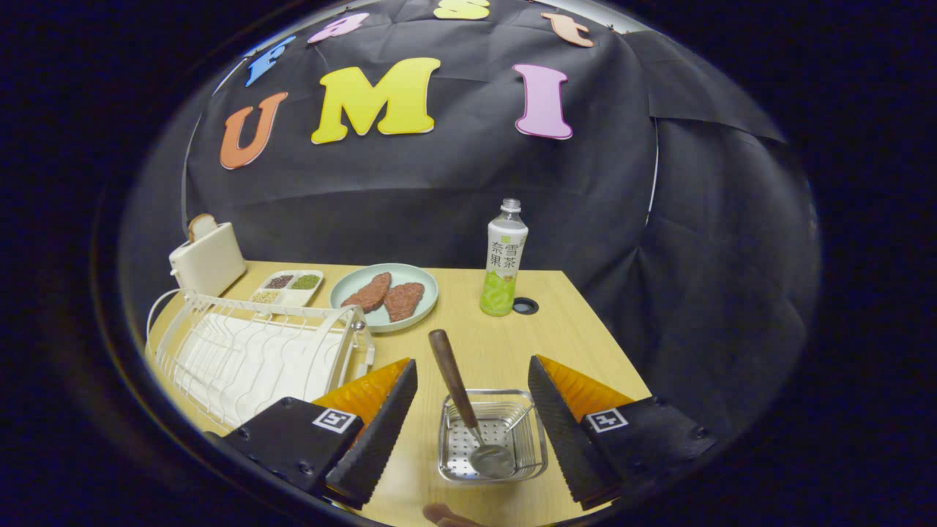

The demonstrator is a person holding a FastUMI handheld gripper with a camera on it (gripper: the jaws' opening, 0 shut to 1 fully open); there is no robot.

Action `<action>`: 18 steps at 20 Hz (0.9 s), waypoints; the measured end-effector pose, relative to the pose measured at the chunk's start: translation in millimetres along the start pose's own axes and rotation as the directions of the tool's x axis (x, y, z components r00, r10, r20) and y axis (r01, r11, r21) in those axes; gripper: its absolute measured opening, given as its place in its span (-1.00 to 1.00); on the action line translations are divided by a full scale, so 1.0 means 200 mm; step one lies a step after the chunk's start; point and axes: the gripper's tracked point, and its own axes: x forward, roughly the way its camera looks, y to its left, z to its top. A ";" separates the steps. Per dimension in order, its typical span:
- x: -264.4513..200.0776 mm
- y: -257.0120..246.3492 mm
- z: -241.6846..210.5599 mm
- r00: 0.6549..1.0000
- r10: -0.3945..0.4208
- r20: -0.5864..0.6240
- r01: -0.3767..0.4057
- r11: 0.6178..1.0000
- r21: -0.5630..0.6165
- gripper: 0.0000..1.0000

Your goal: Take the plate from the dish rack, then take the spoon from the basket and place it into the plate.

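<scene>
A spoon (458, 389) with a brown wooden handle and a metal bowl stands slanted in a small perforated metal basket (532, 433); its handle leans up and away over the far rim. The basket sits on the wooden table between my two fingers. My gripper (471, 361) is open, fingers spread wide on either side of the basket and touching nothing. A pale green plate (350, 291) carrying two brown meat pieces lies on the table beyond the fingers. The white wire dish rack (249, 351) stands left of my left finger, and I see no plate in its slots.
A drink bottle (504, 260) stands beyond the right finger beside a round cable hole (525, 306). A white toaster (208, 260) with a bread slice and a small divided tray (287, 287) of beans sit behind the rack. The table's right edge (607, 333) drops off nearby.
</scene>
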 end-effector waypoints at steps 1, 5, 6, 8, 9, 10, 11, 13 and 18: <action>0.03 0.02 -0.01 1.000 0.006 -0.016 -0.006 1.000 -0.018 0.92; 0.14 0.03 -0.05 0.997 -0.010 -0.075 0.009 1.000 -0.013 0.60; 0.16 0.05 -0.06 0.996 0.010 -0.084 -0.008 1.000 0.018 0.47; 0.17 0.03 -0.06 0.998 0.017 -0.067 -0.013 0.999 0.047 0.13; 0.16 0.02 -0.06 0.998 0.015 -0.060 -0.011 0.998 0.067 -0.17; 0.15 0.02 -0.05 0.999 0.008 -0.051 -0.004 0.996 0.085 -0.47; 0.17 -0.01 -0.03 0.999 -0.014 -0.033 0.017 0.996 0.090 -0.52; 0.12 -0.03 -0.01 1.000 -0.010 -0.017 0.012 0.992 0.128 -0.65; -0.02 -0.09 0.11 0.997 -0.047 0.064 0.037 0.988 0.151 -0.77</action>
